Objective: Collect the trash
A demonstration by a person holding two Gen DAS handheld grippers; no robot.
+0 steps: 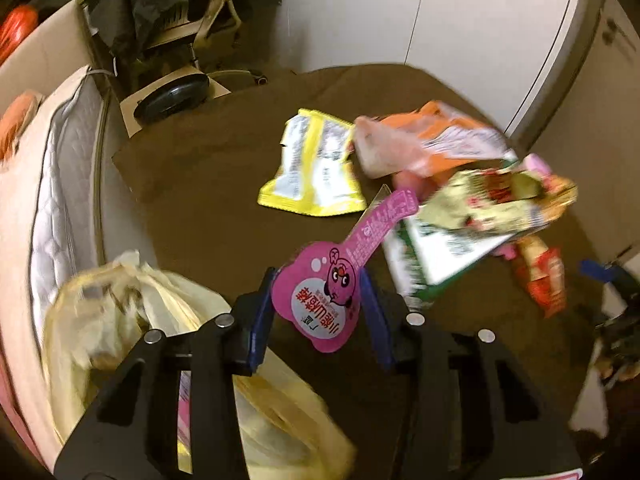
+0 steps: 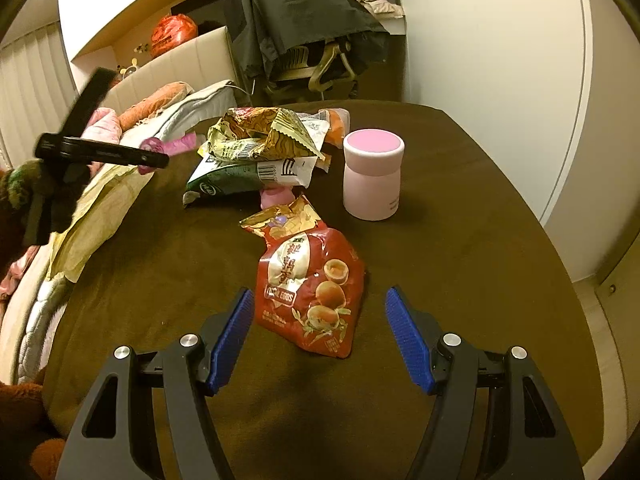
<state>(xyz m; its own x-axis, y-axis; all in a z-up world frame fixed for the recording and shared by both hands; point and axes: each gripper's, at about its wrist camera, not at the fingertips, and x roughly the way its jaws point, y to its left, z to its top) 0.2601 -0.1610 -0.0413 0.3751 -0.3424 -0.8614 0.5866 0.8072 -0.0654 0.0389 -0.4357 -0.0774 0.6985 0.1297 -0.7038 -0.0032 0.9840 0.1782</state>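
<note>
A pink guitar-shaped wrapper (image 1: 340, 272) with a cartoon face stands between the blue pads of my left gripper (image 1: 317, 278), which is shut on its wide end. In the right wrist view that left gripper (image 2: 160, 158) hangs at the table's left edge with the pink wrapper (image 2: 176, 146) sticking out. Below it lies an open pale yellow plastic bag (image 1: 120, 320) (image 2: 96, 216). My right gripper (image 2: 320, 291) is open over the near end of a red egg-snack wrapper (image 2: 312, 284) lying flat on the brown table (image 2: 460, 280); its pads do not touch the wrapper.
More trash lies on the table (image 1: 208, 208): a yellow pouch (image 1: 316, 164), an orange bag (image 1: 432, 136), a gold wrapper (image 2: 264, 132) on a green-white pouch (image 2: 248, 176). A pink lidded cup (image 2: 372, 176) stands upright. A bed (image 2: 168, 120) borders the left; a draped chair (image 2: 304, 40) stands behind.
</note>
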